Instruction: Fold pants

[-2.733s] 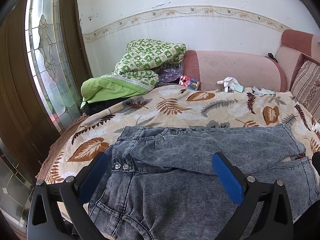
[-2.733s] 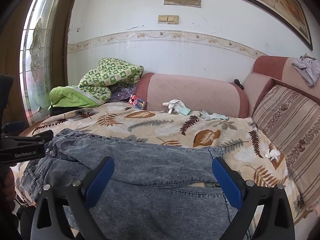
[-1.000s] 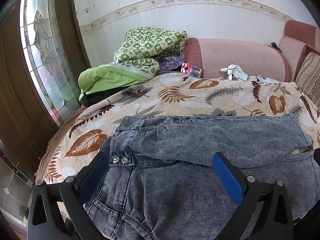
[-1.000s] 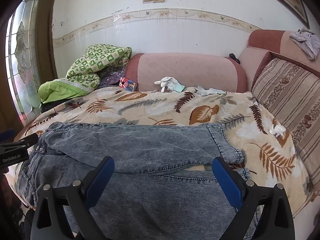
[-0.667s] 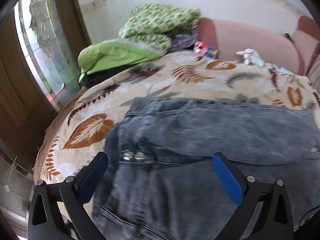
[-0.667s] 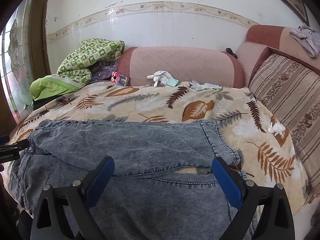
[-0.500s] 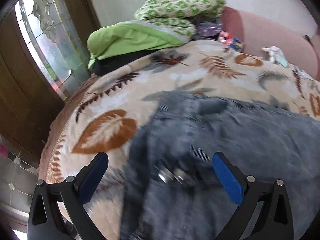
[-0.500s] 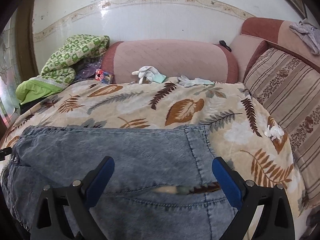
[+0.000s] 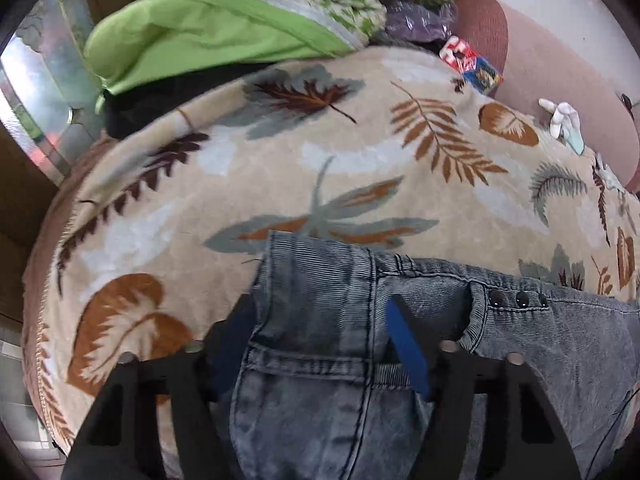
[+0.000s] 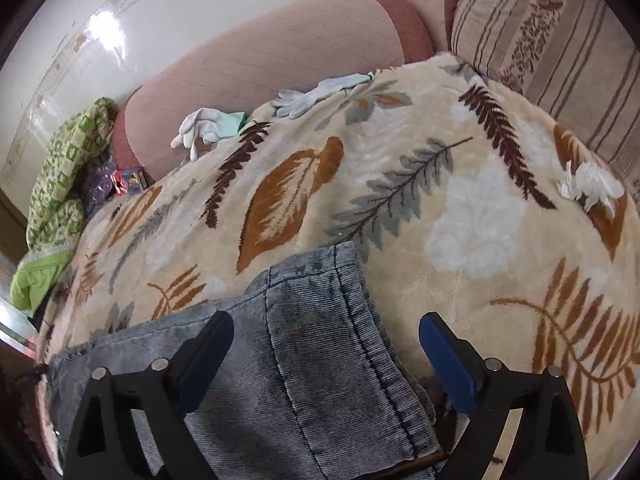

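Observation:
Grey-blue denim pants (image 9: 520,344) lie folded lengthwise on a leaf-patterned blanket (image 9: 280,152). My left gripper (image 9: 320,344) is low over the waistband corner (image 9: 316,280), its jaws partly closed around the denim, with fabric between the blue pads. In the right wrist view my right gripper (image 10: 326,344) is low over the leg hem end (image 10: 320,292) of the pants, jaws partly closed astride the cloth. The pads' contact with the denim is unclear.
A green quilt pile (image 9: 224,28) and a small colourful box (image 9: 472,64) sit at the blanket's far left. White gloves (image 10: 212,128) lie by the pink sofa back (image 10: 280,56). A striped cushion (image 10: 560,48) and crumpled tissue (image 10: 592,188) are at right.
Both grippers dropped down and forward onto the pants, left to the waistband corner, right to the leg hem. Both jaws narrowed from wide open around the fabric.

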Tool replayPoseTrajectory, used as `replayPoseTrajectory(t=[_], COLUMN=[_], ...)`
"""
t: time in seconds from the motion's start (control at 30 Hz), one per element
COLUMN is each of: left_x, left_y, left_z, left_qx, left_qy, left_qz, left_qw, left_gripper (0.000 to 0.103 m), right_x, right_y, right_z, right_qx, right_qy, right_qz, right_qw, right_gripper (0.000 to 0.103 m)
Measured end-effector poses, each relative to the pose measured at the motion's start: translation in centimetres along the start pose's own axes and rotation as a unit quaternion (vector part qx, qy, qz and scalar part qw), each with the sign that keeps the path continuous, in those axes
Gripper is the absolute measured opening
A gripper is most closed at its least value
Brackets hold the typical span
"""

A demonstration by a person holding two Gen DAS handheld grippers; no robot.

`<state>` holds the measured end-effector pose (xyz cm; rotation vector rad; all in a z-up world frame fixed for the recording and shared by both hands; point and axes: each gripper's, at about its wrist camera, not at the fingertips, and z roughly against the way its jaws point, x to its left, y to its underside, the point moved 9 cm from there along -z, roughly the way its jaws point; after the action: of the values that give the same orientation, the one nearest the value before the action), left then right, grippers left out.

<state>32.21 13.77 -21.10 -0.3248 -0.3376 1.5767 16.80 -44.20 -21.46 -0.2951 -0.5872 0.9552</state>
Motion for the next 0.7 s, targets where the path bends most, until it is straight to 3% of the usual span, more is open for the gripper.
replayPoseTrajectory(t=[0.07, 0.13, 0.27, 0.43, 0.57, 0.67, 0.7], left_x=[-0.3, -0.4, -0.5, -0.7, -0.9, -1.2, -1.3], left_y=[-0.2, -0.4, -0.7, -1.3, -1.6, -2.0, -2.0], left_z=[-0.9, -1.6, -2.6, -3.6, -3.8, -3.4, -3.1], left_qx=[0.009, 0.013, 0.027, 0.031, 0.027, 0.018, 0.013], left_qy=[-0.002, 0.002, 0.015, 0.01, 0.009, 0.024, 0.029], left_qz=[-0.008, -0.01, -0.008, -0.014, -0.011, -0.004, 0.0], left_qw=[0.9999, 0.9999, 0.9995, 0.9994, 0.9995, 0.9996, 0.9995], left_gripper=[0.062, 0.055, 0.053, 0.064, 0.065, 0.037, 0.029], right_x=[-0.8, -1.3, -1.3, -0.6, -0.2, 0.4, 0.7], right_y=[-0.6, -1.1, -1.9, -2.5, -2.0, -1.9, -1.8], right_z=[-0.3, -0.9, -2.6, -4.5, -6.7, -6.5, -6.3], right_qx=[-0.001, 0.0, 0.01, 0.02, 0.047, 0.042, 0.041], right_qy=[-0.013, -0.024, -0.021, -0.015, -0.024, -0.018, -0.024], right_qz=[-0.031, -0.052, -0.047, -0.028, -0.019, 0.002, 0.004], right_qw=[0.999, 0.998, 0.999, 0.999, 0.998, 0.999, 0.999], right_gripper=[0.092, 0.088, 0.08, 0.078, 0.056, 0.032, 0.029])
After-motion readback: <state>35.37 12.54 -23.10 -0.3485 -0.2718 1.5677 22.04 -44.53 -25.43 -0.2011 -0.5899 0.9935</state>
